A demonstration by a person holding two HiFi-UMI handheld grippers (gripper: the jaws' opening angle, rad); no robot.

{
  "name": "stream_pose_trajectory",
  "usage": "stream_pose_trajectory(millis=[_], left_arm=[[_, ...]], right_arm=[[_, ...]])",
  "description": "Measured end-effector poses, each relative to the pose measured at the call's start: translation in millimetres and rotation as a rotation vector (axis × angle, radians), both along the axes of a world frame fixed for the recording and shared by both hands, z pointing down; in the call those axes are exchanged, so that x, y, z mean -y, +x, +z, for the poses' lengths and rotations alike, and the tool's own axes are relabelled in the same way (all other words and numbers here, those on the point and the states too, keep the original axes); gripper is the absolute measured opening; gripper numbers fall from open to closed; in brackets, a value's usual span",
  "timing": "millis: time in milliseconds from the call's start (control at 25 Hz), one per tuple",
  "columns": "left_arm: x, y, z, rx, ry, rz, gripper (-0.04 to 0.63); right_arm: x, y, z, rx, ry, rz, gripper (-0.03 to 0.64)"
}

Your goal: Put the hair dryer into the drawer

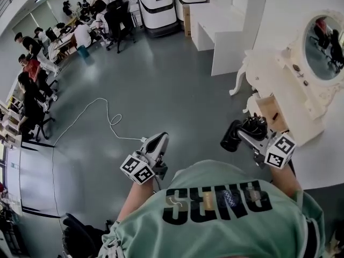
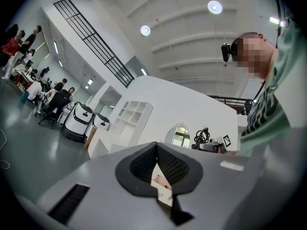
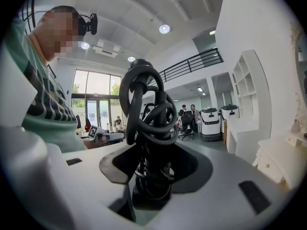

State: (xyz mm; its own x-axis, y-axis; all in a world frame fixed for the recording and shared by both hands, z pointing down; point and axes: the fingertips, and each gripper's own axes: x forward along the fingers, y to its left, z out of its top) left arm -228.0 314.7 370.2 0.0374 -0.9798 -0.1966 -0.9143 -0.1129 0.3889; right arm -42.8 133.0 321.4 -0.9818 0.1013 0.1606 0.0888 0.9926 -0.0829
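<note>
In the open drawer (image 1: 266, 107) lies one small dark item (image 1: 275, 116).

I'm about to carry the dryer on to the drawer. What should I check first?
1. Right tool shut on dryer: ok.
2. Cord coiled on dryer, no loose end seen: ok.
3. Drawer open: ok.
4. Room in drawer: cannot tell; a small dark thing lies inside.
5. Dryer over drawer: not ok, short of it.
6. Left tool shut, empty: ok.
</note>
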Motion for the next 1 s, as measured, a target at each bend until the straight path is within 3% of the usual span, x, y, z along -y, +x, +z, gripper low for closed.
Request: stream_pose_trajectory(millis=[320,680,1000], left_arm=[[47.1,-37.6,15.0,-0.02,-0.042,-0.037,0.0],[171.6,-29.2,20.3,-0.005,-0.057,-0.203,0.0],[198.9,-35.3,8.8,-0.024,-0.061,-0.287,0.0]], right_arm=[[58.8,-52.6,14.6,-0.01,-0.026,-0.042,0.179],[190.6,-64.3,40.8,0.014,-0.026,-0.207,0.179],[212.2,-103.0,30.6,0.006,0.011,-0.345,0.179]])
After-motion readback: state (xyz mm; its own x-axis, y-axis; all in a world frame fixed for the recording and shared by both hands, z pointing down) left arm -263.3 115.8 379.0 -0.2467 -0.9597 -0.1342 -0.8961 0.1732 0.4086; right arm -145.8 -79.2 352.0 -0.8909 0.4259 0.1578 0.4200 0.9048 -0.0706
